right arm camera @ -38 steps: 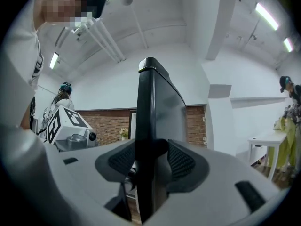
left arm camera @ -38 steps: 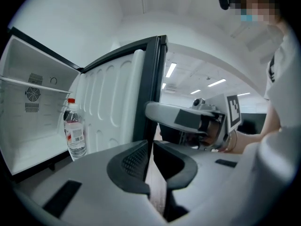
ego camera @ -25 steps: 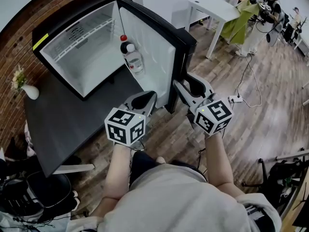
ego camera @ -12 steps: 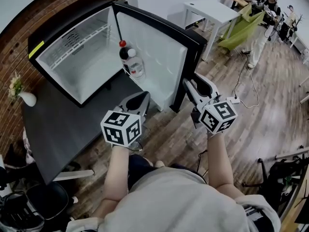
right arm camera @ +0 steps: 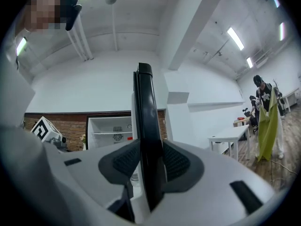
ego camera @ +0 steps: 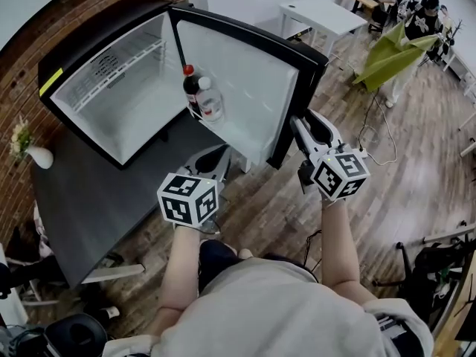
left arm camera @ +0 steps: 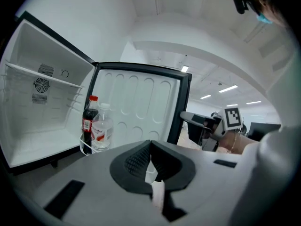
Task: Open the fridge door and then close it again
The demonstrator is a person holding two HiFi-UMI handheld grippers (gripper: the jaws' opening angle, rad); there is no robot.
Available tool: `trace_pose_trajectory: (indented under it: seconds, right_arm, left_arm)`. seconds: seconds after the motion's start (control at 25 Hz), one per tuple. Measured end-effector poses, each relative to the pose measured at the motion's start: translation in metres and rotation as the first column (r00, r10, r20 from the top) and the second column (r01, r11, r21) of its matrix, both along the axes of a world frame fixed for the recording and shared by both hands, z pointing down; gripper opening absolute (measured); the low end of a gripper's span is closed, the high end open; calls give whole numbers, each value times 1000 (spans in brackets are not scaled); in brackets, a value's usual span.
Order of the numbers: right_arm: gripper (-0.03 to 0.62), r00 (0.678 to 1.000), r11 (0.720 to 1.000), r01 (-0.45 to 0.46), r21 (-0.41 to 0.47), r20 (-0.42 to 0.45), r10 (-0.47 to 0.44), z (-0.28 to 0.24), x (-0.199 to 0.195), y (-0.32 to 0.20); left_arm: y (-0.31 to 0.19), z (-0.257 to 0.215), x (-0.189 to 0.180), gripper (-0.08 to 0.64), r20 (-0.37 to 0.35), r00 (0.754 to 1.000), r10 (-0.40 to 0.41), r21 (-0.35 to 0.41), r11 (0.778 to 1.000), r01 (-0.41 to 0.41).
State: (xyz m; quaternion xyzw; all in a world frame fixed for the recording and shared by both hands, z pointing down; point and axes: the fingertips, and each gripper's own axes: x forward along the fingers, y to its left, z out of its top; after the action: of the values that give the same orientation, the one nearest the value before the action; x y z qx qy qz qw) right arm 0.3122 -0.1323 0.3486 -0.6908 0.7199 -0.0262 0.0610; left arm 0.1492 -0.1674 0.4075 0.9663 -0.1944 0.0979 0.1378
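Note:
The small black fridge (ego camera: pixel 111 117) stands open on a dark table, its white inside bare. Its door (ego camera: pixel 238 88) is swung out toward me, with a cola bottle (ego camera: pixel 191 88) and a water bottle (ego camera: pixel 210 103) in the door rack. My right gripper (ego camera: pixel 301 125) is shut on the door's free black edge (right arm camera: pixel 148 126), one pad on each side. My left gripper (ego camera: pixel 212 158) hangs below the door's lower corner, shut and holding nothing. In the left gripper view its jaws (left arm camera: pixel 150 147) meet in front of the door's white lining (left arm camera: pixel 141 107).
The dark table (ego camera: pixel 82 199) under the fridge reaches forward on the left, with a white vase (ego camera: pixel 33 155) at its far-left edge. At the back right are a white table (ego camera: pixel 320 13) and a person beside a green cloth (ego camera: pixel 394 50). A cable (ego camera: pixel 379 147) lies on the wooden floor.
The door has swung further open, toward the right. My right gripper went with it, holding the edge. The left gripper has shifted only slightly.

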Motion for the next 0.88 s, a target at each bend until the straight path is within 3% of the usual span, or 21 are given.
trace_pose_trajectory:
  seconds: [0.88]
  right_arm:
    - [146, 998, 999, -22, 29, 56, 20, 5, 22, -8]
  left_arm:
    - [-11, 10, -4, 8, 27, 1000, -6, -20, 1000, 7]
